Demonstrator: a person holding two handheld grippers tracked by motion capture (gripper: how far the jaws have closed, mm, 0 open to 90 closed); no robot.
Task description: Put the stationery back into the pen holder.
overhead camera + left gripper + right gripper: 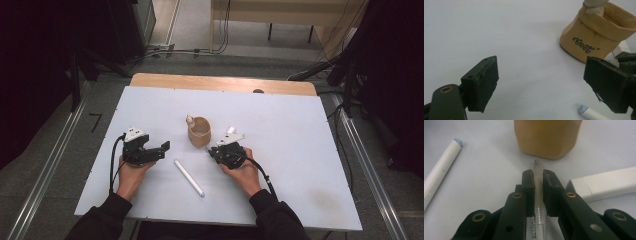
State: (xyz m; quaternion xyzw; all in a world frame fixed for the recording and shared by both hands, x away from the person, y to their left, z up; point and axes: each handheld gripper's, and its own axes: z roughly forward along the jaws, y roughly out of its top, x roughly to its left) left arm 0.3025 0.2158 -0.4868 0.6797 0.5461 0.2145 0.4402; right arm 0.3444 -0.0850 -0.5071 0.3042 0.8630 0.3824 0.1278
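Pens: two; cup: one

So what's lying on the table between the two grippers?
A white marker lies on the table between left gripper and right gripper, clearest in the high view.

High view looks down from above; both gripper views sit low, sharing the tan cup.

- The white marker beside the tan cup is cut off by the bottom edge in the left gripper view.
- The cup's top runs past the edge in the right gripper view.
- The marker's print is too blurred to read.
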